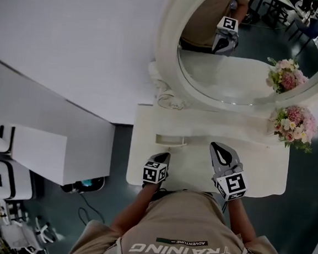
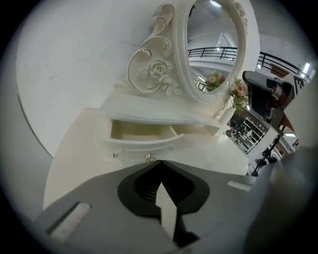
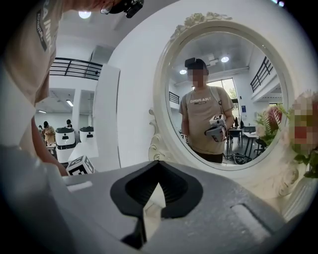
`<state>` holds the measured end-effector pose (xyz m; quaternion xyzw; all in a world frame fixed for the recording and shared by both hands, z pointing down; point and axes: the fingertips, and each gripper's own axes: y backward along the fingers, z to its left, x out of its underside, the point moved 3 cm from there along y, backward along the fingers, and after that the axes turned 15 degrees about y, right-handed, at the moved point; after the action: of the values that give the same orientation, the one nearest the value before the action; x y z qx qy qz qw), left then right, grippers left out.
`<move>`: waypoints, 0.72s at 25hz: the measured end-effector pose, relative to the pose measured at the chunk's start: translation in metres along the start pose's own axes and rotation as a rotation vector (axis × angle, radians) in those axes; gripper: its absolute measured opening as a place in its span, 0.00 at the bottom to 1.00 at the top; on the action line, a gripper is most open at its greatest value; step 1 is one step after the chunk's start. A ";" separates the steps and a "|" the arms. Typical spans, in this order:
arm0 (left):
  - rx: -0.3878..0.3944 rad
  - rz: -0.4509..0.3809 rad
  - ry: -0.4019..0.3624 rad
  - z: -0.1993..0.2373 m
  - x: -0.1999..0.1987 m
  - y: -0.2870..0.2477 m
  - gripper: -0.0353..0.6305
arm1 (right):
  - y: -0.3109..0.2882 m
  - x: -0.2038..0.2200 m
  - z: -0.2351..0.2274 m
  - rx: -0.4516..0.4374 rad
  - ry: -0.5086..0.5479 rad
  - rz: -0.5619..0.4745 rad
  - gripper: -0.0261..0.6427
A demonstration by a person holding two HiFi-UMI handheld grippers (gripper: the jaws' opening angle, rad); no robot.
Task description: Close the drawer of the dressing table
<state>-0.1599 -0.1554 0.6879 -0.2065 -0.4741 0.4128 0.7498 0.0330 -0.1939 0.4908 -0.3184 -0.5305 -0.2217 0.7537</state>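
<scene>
The white dressing table carries an oval mirror. A small drawer under the mirror's shelf stands pulled out, and in the left gripper view the drawer looks empty inside, with a small metal knob on its curved front. My left gripper sits just in front of that drawer front, its jaws shut on nothing. My right gripper hovers over the tabletop to the drawer's right, facing the mirror, also shut and holding nothing.
A vase of pink and white flowers stands at the table's back right. White wheeled machines and a white partition are on the floor to the left. The person's reflection shows in the mirror.
</scene>
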 end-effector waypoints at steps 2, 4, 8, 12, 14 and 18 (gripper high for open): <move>0.002 0.036 0.002 0.007 0.005 -0.008 0.08 | 0.001 -0.002 0.000 0.010 0.002 0.000 0.04; 0.001 0.070 0.004 0.012 0.010 -0.014 0.08 | 0.003 -0.001 0.000 0.022 -0.002 0.008 0.04; -0.004 0.110 -0.031 0.014 0.013 -0.023 0.08 | 0.008 0.002 -0.005 0.049 -0.003 0.028 0.04; 0.002 0.133 -0.028 0.016 0.015 -0.032 0.08 | 0.007 0.008 -0.008 0.063 -0.013 0.046 0.04; 0.007 0.139 -0.023 0.016 0.015 -0.035 0.08 | 0.005 0.009 -0.007 0.063 -0.017 0.050 0.04; 0.008 0.150 -0.021 0.015 0.011 -0.039 0.08 | 0.001 0.007 -0.007 0.059 -0.021 0.050 0.04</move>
<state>-0.1544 -0.1700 0.7288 -0.2342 -0.4636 0.4720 0.7123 0.0402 -0.1981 0.4956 -0.3115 -0.5366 -0.1834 0.7625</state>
